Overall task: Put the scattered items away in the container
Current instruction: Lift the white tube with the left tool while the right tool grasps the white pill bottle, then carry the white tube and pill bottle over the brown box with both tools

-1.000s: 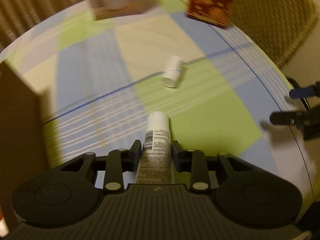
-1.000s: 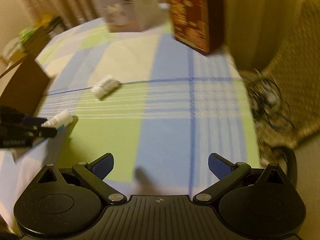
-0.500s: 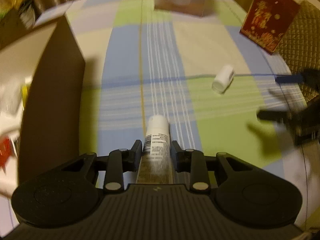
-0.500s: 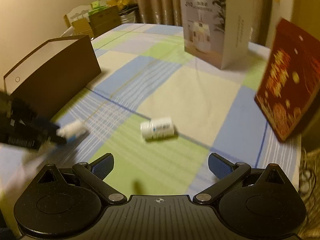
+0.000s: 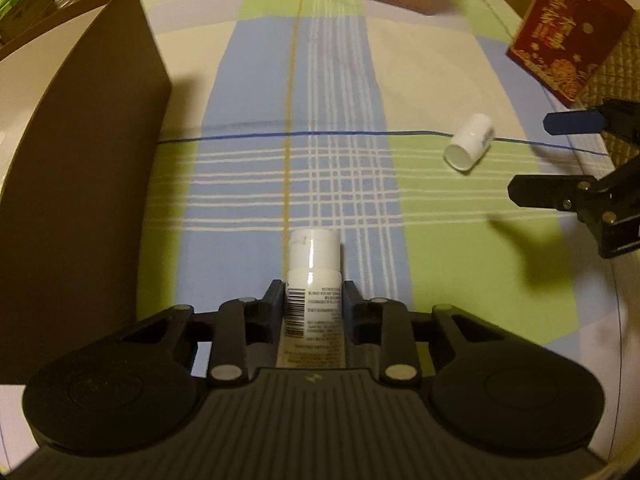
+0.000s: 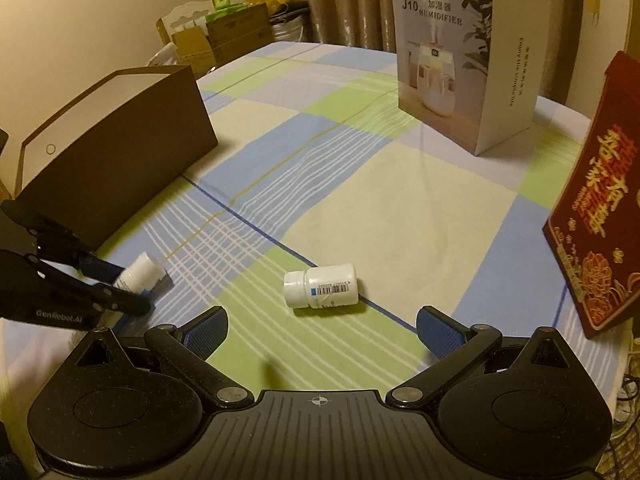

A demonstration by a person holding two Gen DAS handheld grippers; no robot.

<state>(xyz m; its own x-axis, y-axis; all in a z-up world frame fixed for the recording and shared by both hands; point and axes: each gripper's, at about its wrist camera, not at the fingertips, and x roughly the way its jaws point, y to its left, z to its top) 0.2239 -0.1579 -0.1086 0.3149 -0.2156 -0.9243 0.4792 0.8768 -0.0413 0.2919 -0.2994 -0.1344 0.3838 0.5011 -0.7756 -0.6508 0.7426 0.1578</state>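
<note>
My left gripper [image 5: 314, 292] is shut on a white tube [image 5: 314, 256] with a barcode label, its cap sticking out past the pads; the jaws are opening slightly, the tube still between them. The right wrist view shows the same left gripper [image 6: 132, 288] and tube [image 6: 138, 274] low over the cloth beside the brown container box [image 6: 112, 152]. That container [image 5: 80, 200] stands just left of the tube. A white pill bottle [image 6: 322, 290] lies on its side just ahead of my right gripper [image 6: 322, 328], which is open and empty. The bottle [image 5: 470, 140] lies left of the right gripper [image 5: 530, 157].
A checked blue, green and cream cloth [image 6: 360, 184] covers the table. A humidifier box [image 6: 464, 72] stands at the back and a red gift box [image 6: 596, 216] at the right edge. Cardboard boxes [image 6: 224, 32] sit beyond the table. Cables lie on the floor at the right.
Both grippers swung round: the left one carried the tube toward the brown container, and the right one turned so the pill bottle now lies straight ahead of its open jaws.
</note>
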